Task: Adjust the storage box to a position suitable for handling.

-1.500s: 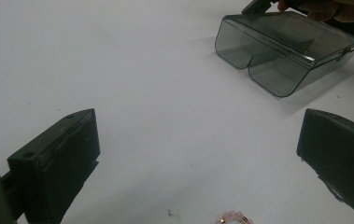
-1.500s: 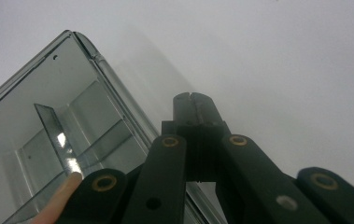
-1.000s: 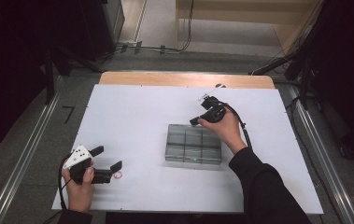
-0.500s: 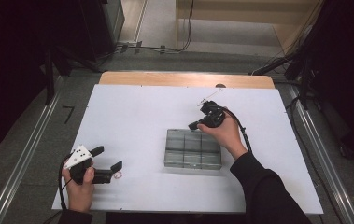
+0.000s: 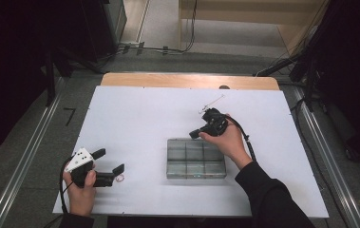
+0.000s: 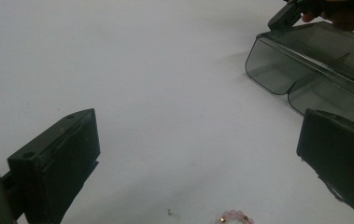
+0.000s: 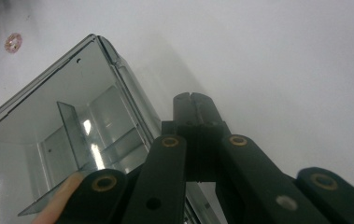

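Observation:
A clear grey compartment box (image 5: 196,158) lies on the white table (image 5: 135,118), its open cells (image 7: 72,126) apparently bare. My right gripper (image 5: 194,134) is shut with nothing between its jaws. Its tip (image 7: 194,103) sits against the box's far rim near the left corner. At the near left my left gripper (image 5: 109,161) rests open, its jaws wide apart (image 6: 198,158). A small pink bead ring (image 5: 119,178) lies on the table just in front of those jaws (image 6: 233,218). The left gripper view also shows the box (image 6: 315,79) and the right gripper's tip (image 6: 284,16) farther off.
A thin metallic chain or wire (image 5: 212,103) lies on the table beyond the right hand. A wooden strip (image 5: 189,80) runs along the table's far edge. Metal rails (image 5: 21,161) flank the table, and cables lie on the floor behind.
The right gripper has moved toward the person, and the box has slid the same way with it. The left gripper has stayed in place.

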Motion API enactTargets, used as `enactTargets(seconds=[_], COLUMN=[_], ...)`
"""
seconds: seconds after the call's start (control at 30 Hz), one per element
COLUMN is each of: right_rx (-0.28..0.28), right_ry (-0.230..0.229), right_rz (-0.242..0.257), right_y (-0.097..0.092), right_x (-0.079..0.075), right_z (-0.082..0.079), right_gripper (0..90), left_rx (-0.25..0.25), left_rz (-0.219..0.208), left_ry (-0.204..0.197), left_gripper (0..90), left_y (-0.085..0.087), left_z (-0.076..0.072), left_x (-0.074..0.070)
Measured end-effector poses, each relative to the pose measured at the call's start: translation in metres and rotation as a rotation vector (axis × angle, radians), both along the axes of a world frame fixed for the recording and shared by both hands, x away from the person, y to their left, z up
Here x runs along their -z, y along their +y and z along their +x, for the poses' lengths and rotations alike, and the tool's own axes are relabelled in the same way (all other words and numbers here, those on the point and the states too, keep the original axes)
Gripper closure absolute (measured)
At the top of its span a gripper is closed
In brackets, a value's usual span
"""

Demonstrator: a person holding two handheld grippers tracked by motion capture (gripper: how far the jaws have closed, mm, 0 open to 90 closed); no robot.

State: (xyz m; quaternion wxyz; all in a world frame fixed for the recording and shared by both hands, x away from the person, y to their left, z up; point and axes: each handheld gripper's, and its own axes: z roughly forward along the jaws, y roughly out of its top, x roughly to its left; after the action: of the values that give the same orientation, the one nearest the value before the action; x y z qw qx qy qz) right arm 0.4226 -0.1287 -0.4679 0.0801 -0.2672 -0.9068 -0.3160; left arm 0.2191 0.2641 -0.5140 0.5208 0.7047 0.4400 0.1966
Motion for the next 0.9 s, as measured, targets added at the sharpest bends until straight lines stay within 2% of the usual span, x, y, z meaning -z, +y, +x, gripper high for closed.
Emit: enactTargets(seconds=[0.13, 0.2, 0.3, 0.6, 0.83, 0.9], right_rx=[0.003, 0.0, 0.02, 0.016, 0.035, 0.026], right_ry=[0.02, 0.011, 0.023, 0.021, 0.031, 0.019], right_rz=[0.004, 0.002, 0.002, 0.003, 0.011, 0.015], right_y=[0.001, 0.0, -0.001, -0.001, -0.002, -0.003], right_x=[0.001, 0.001, 0.001, 0.002, 0.003, 0.003], right_z=[-0.006, -0.008, -0.012, -0.02, -0.026, -0.027], right_gripper=[88.2, 88.2, 88.2, 88.2, 88.2, 88.2], left_rx=[-0.001, 0.001, 0.001, 0.001, 0.001, 0.0], left_rz=[0.001, 0.002, 0.004, 0.005, 0.005, 0.006], left_ry=[0.0, -0.001, 0.0, 0.0, -0.001, -0.002], left_gripper=[0.0, 0.0, 0.0, 0.0, 0.0, 0.0], left_y=[0.0, 0.0, 0.0, 0.0, 0.0, -0.001], left_z=[0.0, 0.0, 0.0, 0.0, 0.0, 0.0], left_x=[0.0, 0.0, 0.0, 0.0, 0.0, 0.0])
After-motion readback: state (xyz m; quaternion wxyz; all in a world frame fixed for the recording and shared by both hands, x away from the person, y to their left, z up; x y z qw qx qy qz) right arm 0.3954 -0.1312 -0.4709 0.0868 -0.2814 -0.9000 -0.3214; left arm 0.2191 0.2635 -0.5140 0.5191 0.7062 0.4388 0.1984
